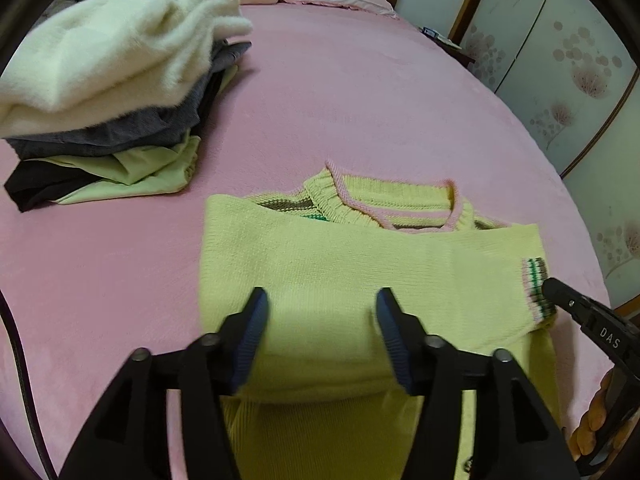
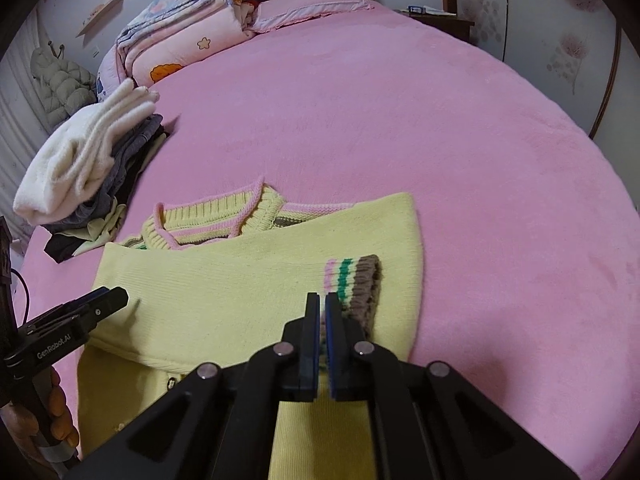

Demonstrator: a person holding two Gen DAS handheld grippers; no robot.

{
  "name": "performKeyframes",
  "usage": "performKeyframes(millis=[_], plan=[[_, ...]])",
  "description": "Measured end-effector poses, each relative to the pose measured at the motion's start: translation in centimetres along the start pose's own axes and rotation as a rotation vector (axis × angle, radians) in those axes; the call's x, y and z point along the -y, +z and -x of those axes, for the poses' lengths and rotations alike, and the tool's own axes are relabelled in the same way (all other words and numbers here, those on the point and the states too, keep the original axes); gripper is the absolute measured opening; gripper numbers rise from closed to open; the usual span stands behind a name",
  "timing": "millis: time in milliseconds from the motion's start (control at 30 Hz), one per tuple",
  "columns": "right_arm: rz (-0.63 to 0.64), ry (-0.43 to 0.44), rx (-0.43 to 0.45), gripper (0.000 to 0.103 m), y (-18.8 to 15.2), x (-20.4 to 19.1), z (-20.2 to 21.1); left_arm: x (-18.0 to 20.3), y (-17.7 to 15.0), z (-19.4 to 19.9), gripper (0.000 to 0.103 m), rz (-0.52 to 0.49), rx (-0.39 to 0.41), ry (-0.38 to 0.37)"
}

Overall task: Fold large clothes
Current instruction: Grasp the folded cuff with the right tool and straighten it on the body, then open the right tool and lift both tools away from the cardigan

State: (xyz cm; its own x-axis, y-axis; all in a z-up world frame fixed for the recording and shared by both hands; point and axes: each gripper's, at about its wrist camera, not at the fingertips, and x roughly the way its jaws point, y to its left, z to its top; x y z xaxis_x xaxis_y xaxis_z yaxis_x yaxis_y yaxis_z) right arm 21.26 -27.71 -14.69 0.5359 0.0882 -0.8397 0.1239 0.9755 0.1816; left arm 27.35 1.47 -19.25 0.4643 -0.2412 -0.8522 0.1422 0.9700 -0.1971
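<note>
A pale yellow knit sweater (image 1: 360,264) with pink-edged collar lies on the pink bed, its sleeves folded across the body; it also shows in the right wrist view (image 2: 224,280). My left gripper (image 1: 320,300) is open and empty, its jaws spread just above the folded sleeve. My right gripper (image 2: 322,300) is shut on the sweater's striped cuff (image 2: 356,284), pink, green and brown. That cuff (image 1: 536,284) shows at the sweater's right edge in the left wrist view, with the right gripper's tip (image 1: 556,290) on it.
A stack of folded clothes (image 1: 100,92), cream sweater on top, sits at the left on the pink bed (image 1: 360,100); it shows in the right wrist view too (image 2: 88,160). Folded quilts (image 2: 180,32) and a pillow lie at the headboard. Wardrobe doors (image 1: 580,80) stand at the right.
</note>
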Motion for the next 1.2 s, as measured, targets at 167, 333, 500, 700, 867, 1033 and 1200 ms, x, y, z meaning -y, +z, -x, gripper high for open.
performKeyframes(millis=[167,333,500,700,867,1033,1200], plan=[[-0.012,0.012,0.014,0.003,-0.1,-0.3,2.3,0.7,-0.3,4.0,0.074,-0.003,0.039,0.018],[0.001,0.012,0.036,0.003,-0.7,-1.1,5.5,1.7,-1.0,8.2,0.078,-0.022,0.079,0.041],[-0.010,0.048,0.063,0.003,-1.4,-1.6,8.9,2.4,-2.1,12.5,0.078,-0.032,0.107,0.044],[-0.011,0.071,0.116,0.003,-2.6,-1.9,13.4,3.2,-3.4,17.0,0.079,-0.025,0.142,0.026],[0.004,0.076,0.168,0.003,-3.5,-1.9,17.1,3.7,-5.0,20.3,0.079,-0.026,0.188,0.056],[0.025,0.067,0.215,0.005,-4.5,-1.8,20.2,3.4,-6.9,23.0,0.079,-0.009,0.218,0.023],[0.015,0.081,0.252,0.039,-6.6,-0.5,22.5,2.3,-9.9,24.4,0.086,0.010,0.221,0.005]])
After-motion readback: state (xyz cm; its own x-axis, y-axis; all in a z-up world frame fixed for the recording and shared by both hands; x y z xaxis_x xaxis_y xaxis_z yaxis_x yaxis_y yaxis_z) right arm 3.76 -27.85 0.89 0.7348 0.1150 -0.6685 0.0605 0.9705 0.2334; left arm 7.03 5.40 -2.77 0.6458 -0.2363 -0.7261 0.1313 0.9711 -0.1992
